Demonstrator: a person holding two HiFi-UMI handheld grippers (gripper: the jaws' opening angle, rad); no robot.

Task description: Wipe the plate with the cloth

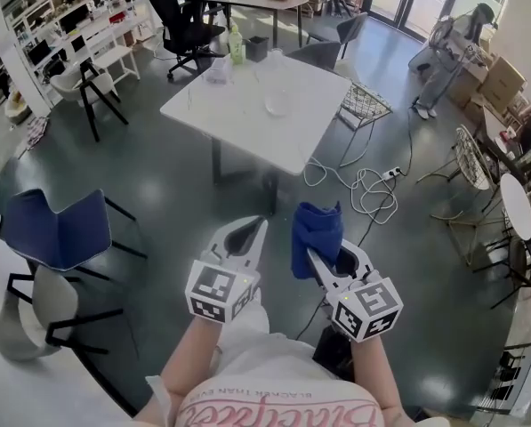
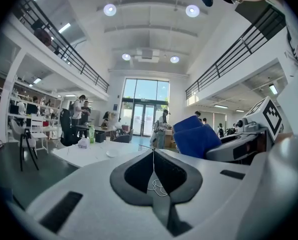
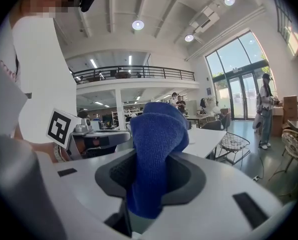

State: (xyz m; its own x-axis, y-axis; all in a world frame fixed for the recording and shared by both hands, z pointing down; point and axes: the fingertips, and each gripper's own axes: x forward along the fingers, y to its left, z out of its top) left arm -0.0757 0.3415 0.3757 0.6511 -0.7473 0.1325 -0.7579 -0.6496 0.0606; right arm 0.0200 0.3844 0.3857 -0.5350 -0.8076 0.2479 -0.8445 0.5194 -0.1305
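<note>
The right gripper [image 1: 317, 258] is clenched on a blue cloth [image 1: 317, 234]. The cloth is soft and fuzzy, a deep bright blue. It is folded into a thick bunch that sticks up out of the jaws and flops over at the top. In the right gripper view the cloth [image 3: 156, 149] fills the gap between the two dark pads, and they press on it from both sides. The left gripper [image 1: 250, 231] is squeezed shut with nothing in it. In the left gripper view its two jaws meet in a thin line. Both grippers are held side by side, up in the air above the dark floor. The plate [image 1: 278, 103] is far from them, on the white table [image 1: 238, 105]. It looks round and pale, and it is too small to see more.
</note>
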